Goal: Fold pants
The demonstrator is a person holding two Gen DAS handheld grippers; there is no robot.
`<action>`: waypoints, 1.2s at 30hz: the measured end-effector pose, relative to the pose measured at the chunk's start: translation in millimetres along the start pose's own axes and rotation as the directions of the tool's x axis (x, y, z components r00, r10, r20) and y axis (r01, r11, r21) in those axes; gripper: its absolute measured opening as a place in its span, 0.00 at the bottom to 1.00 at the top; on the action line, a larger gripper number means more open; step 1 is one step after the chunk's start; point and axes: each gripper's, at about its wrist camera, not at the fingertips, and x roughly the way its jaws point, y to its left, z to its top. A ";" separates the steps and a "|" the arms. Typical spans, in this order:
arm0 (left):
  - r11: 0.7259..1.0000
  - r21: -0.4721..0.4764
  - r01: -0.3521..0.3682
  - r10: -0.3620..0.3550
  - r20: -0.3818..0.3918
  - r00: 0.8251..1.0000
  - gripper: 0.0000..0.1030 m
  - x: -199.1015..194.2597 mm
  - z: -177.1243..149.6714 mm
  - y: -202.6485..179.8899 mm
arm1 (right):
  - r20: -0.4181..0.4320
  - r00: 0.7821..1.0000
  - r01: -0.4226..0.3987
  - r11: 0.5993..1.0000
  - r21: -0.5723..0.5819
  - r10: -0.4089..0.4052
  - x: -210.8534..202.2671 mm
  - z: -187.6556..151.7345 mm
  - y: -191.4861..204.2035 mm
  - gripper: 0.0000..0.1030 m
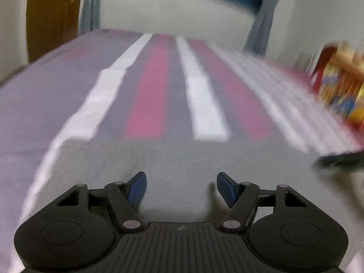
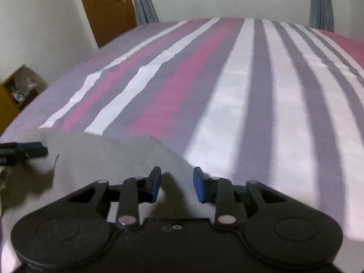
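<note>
The grey pants [image 1: 173,159] lie flat on a bed covered by a striped sheet [image 2: 238,95] in pink, white and grey, spread out so their edges can be picked up and carried over. The left hand-held gripper [image 1: 181,187] hangs low over the grey cloth with its blue pads [image 1: 137,187] standing well apart and nothing between them; it grips nothing. The right hand-held gripper [image 2: 177,187] sits above the slanting far edge of the pants [image 2: 118,157], near where cloth gives way to sheet, its jaws parted more narrowly and also empty. Both point down at a slant towards the fabric, likely to come in on an edge. In the right wrist view the left gripper's tip shows at the left margin, just above the same garment.
</note>
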 end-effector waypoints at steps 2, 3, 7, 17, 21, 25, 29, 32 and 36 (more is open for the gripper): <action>1.000 0.005 0.017 -0.017 0.003 1.000 0.66 -6.9 -14.2 5.8 | 0.002 0.997 0.079 0.997 0.019 -0.079 -28.0 -26.2 -41.7 0.29; 1.000 -0.016 0.027 -0.028 -0.002 1.000 0.66 -12.0 -18.6 9.1 | 0.009 0.996 0.084 0.995 0.059 -0.085 -47.2 -38.5 -65.5 0.27; 0.999 -0.041 0.013 -0.014 -0.013 1.000 0.66 -29.6 -26.4 12.7 | 0.049 0.962 0.250 0.938 0.240 -0.269 -128.7 -86.0 -163.3 0.30; 0.981 -0.194 -0.024 0.041 0.084 0.996 0.67 -96.7 -63.0 25.6 | 0.191 0.886 0.157 0.660 0.734 -0.423 -322.0 -208.9 -270.6 0.34; 0.975 -0.222 -0.032 0.038 0.022 0.999 0.67 -90.0 -75.0 31.4 | 0.254 0.896 0.028 0.616 0.787 -0.364 -327.4 -233.0 -265.7 0.33; 0.984 -0.154 -0.088 0.081 -0.053 0.995 0.68 -70.7 -71.3 18.5 | 0.261 0.905 -0.042 0.542 0.840 -0.336 -308.4 -245.3 -275.4 0.31; 0.986 -0.142 -0.088 0.078 -0.072 0.994 0.84 -59.8 -69.4 11.0 | 0.287 0.898 -0.104 0.471 0.876 -0.334 -296.7 -256.0 -273.2 0.28; 0.986 -0.126 -0.108 0.099 -0.073 0.992 0.85 -57.8 -70.3 5.6 | 0.307 0.882 -0.117 0.463 0.878 -0.358 -298.1 -257.4 -270.2 0.26; 0.985 -0.134 -0.105 0.098 -0.060 0.993 0.85 -61.7 -74.1 5.6 | 0.268 0.906 -0.086 0.478 0.874 -0.327 -288.1 -248.9 -276.3 0.05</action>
